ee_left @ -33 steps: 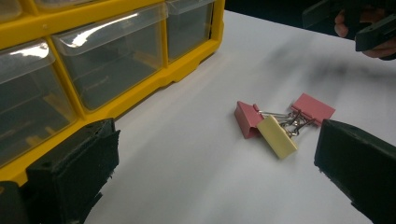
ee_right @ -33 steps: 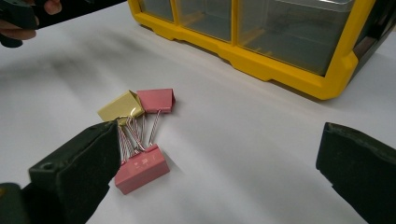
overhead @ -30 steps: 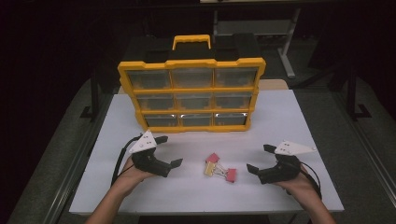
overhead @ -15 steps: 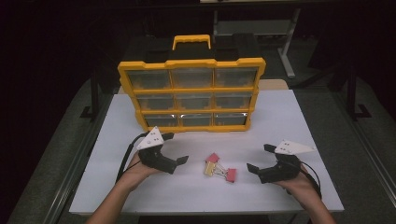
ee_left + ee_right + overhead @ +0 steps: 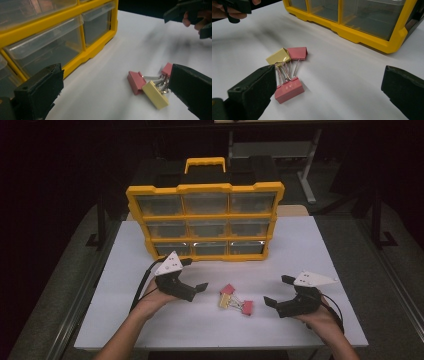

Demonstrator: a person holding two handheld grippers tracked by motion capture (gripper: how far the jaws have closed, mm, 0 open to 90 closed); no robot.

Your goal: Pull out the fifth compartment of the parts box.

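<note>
Left gripper [image 5: 192, 276]: jaws apart, empty, lower left.
Right gripper [image 5: 276, 291]: jaws apart, empty, lower right.
Binder clips [image 5: 287, 72]: right gripper view resolves two pink, one yellow.

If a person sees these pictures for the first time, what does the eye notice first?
Probably the yellow drawer box with clear drawers, standing at the far side of the white table. Next, the small heap of pink and yellow clips near the front, lying between the open left gripper and open right gripper.

dim room; white table [image 5: 320, 245] on grey floor [image 5: 60, 285], metal table frame [image 5: 305, 165] behind.
</note>
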